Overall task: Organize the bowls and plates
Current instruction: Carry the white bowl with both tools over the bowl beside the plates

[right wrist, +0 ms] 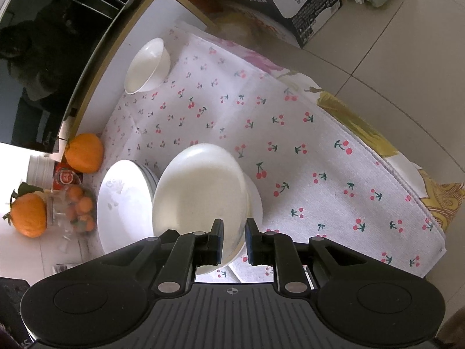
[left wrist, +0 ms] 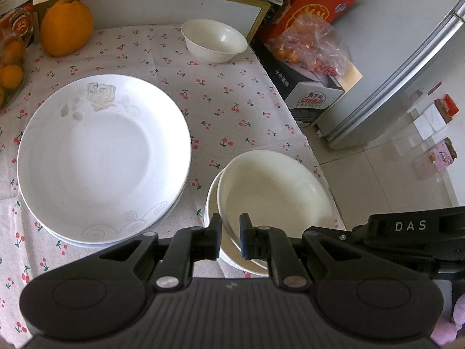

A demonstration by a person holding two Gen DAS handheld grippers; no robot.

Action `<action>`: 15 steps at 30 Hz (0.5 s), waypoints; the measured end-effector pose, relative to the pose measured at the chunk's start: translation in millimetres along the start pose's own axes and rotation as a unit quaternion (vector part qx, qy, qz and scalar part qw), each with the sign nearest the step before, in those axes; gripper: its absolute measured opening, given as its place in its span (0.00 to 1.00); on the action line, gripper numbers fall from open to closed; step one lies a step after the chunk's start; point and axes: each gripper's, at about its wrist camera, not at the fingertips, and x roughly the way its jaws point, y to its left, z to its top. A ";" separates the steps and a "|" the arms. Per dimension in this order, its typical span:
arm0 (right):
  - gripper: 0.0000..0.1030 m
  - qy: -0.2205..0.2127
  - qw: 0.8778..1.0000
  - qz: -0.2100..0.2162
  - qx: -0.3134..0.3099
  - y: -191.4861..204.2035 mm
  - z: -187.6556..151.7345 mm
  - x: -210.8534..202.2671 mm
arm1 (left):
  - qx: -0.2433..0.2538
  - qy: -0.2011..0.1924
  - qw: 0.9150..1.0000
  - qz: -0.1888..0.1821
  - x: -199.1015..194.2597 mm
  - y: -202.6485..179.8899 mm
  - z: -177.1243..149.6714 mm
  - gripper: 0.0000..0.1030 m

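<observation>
Nearest, at the table's near right corner, a cream shallow dish [left wrist: 273, 192] is nested slightly askew in a second dish of the same kind, and it is pinched at its near rim by the left gripper [left wrist: 231, 237], whose jaws are drawn narrow onto the thin edge. From the other side the same dish [right wrist: 200, 192] is straddled at its rim by the right gripper [right wrist: 234, 240]; its jaws are narrow too, with the rim between them, and the left pad seems to lie against the rim while a gap shows at the right one, so a firm grip there cannot be confirmed. The dish is judged to be glazed ceramic: stiff, fairly heavy for a rim hold, slippery against the pads and easily chipped, so the rim is best taken squarely and deeply, and the dish kept level. Just beside it, toward the table's left edge, a stack of white flowered plates [left wrist: 101, 160] is seen on the cherry-print cloth [left wrist: 232, 101]. Farther back, near the far right corner, a small white bowl [left wrist: 213, 40] stands alone, light enough to be taken by its wall. An orange [left wrist: 66, 26] is seen at the far left corner.
</observation>
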 end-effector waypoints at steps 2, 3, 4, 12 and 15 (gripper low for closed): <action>0.17 0.000 1.000 0.000 0.000 0.0 0.0 -0.2 | 0.003 -0.001 1.000 0.003 -0.4 -1.0 -0.3 0.14; 0.17 0.000 1.000 -0.001 0.000 0.2 0.0 -0.2 | 0.005 -0.003 1.000 0.005 -0.9 -1.9 -0.5 0.15; 0.17 -0.001 1.000 -0.001 -0.001 0.7 0.0 0.0 | 0.008 -0.005 1.000 0.008 -1.6 -2.5 -0.7 0.16; 0.23 -0.002 1.000 -0.004 0.001 1.2 1.5 -2.1 | 0.025 -0.018 0.999 0.027 -6.5 -7.6 1.0 0.33; 0.23 -0.003 1.000 -0.001 0.000 1.9 2.2 -4.0 | 0.024 -0.019 0.999 0.029 -6.9 -6.7 1.5 0.38</action>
